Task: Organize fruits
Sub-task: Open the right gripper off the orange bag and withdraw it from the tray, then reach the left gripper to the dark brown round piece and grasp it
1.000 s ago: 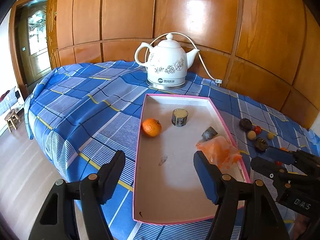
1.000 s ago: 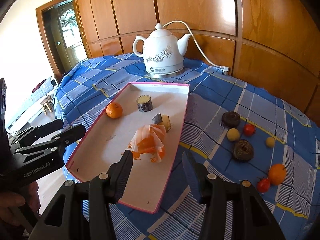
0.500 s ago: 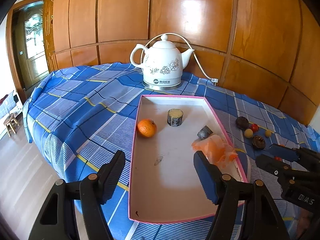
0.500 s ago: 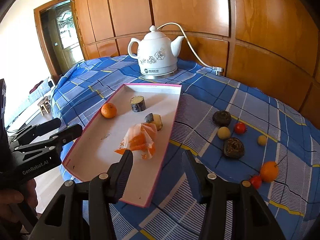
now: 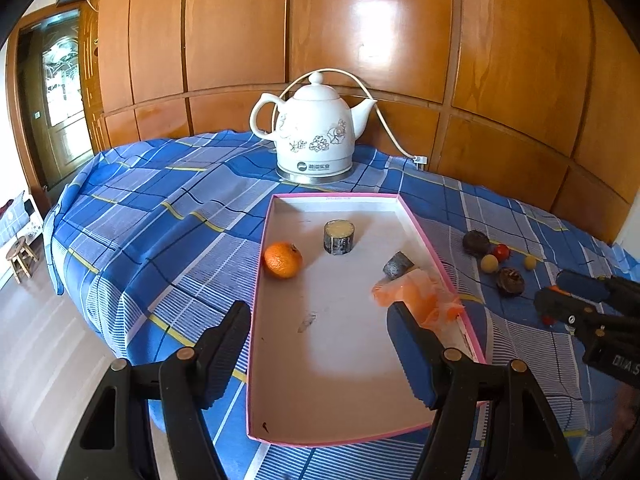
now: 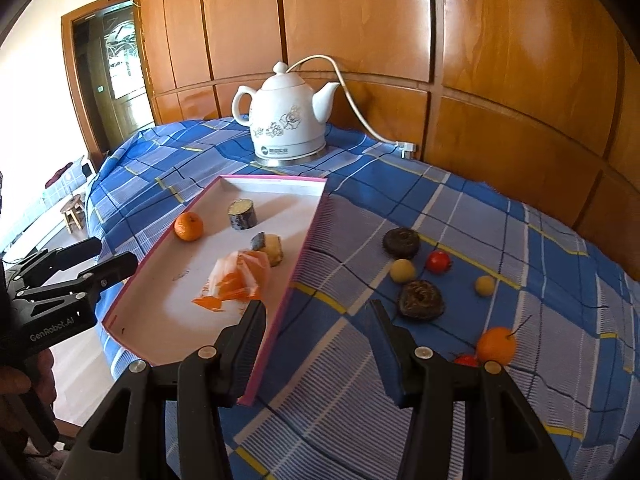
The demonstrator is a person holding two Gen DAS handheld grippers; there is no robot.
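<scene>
A pink-rimmed white tray (image 5: 420, 232) (image 6: 298, 268) lies on the blue plaid cloth. It holds an orange (image 5: 283, 259) (image 6: 188, 226), a dark cut cylinder (image 5: 339, 237) (image 6: 242, 213), a second dark cut piece (image 5: 397, 265) (image 6: 269, 247) and an orange plastic bag of fruit (image 5: 416, 298) (image 6: 236, 280). Loose fruits lie on the cloth to the right: two dark round ones (image 6: 401, 242) (image 6: 420, 300), two yellow ones (image 6: 402, 270), red ones (image 6: 438, 261) and an orange (image 6: 496, 346). My left gripper (image 5: 320, 344) is open above the tray's near half. My right gripper (image 6: 318, 340) is open above the cloth beside the tray's right rim.
A white flowered electric kettle (image 5: 316, 136) (image 6: 286, 120) with a cord stands behind the tray against the wooden wall panels. The table drops off at the left to the floor, where a small stool (image 5: 20, 256) stands.
Both grippers have drawn back and risen a little, so the tray and fruits sit farther away in view. Both stay open and empty. Nothing on the table moved.
</scene>
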